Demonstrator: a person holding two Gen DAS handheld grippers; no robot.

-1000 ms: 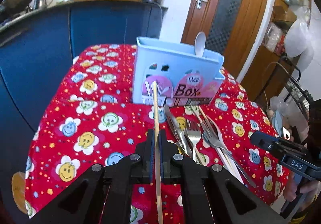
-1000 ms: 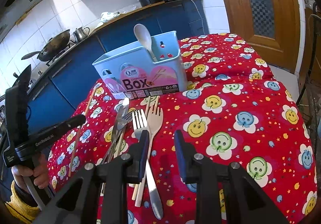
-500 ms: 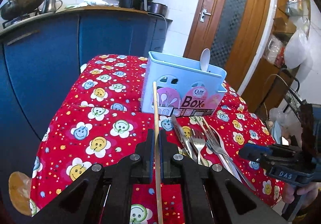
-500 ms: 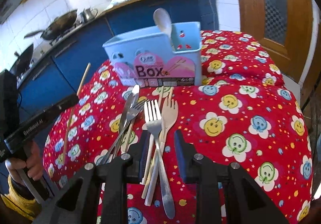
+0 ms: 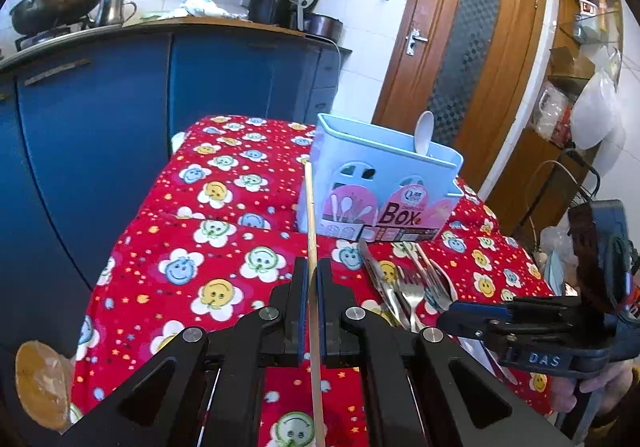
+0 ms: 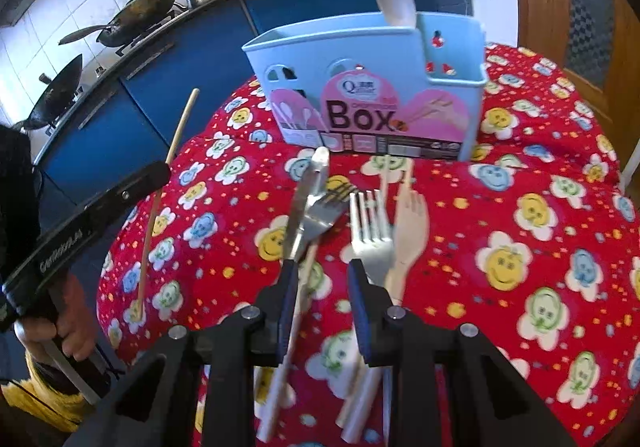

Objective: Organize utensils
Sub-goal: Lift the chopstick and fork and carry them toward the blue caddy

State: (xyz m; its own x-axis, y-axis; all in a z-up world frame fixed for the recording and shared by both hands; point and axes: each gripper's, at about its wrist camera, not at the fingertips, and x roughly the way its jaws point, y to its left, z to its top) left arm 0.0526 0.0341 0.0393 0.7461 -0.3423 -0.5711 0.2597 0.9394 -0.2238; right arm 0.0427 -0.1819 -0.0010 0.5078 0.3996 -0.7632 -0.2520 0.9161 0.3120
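The left tool (image 5: 311, 279) is clamped tight on a single wooden chopstick (image 5: 311, 231), its two pads pressed against the stick's sides. The chopstick runs forward between the fingers and out past them, raised off the desk (image 5: 160, 247), with its far tip just beside the left end of the pale blue utensil box (image 5: 380, 187). From the right wrist view the same chopstick (image 6: 168, 183) slants up over the left edge of the desk, held in the left tool (image 6: 152, 175) by a hand (image 6: 68, 319).

The right tool (image 6: 322, 275) stands partly open and holds nothing; its fingers hang above the pile of loose cutlery on the red smiley-flower cloth (image 6: 520, 247). That pile lies in front of the box (image 6: 372, 87): a table knife (image 6: 304, 207), two metal forks (image 6: 370, 231) and a wooden fork (image 6: 410, 231), their handles pointing towards the camera and partly hidden under the tool. Whether the fingers touch any of them cannot be told.

A white spoon (image 6: 394, 5) stands upright in the box's right compartment.
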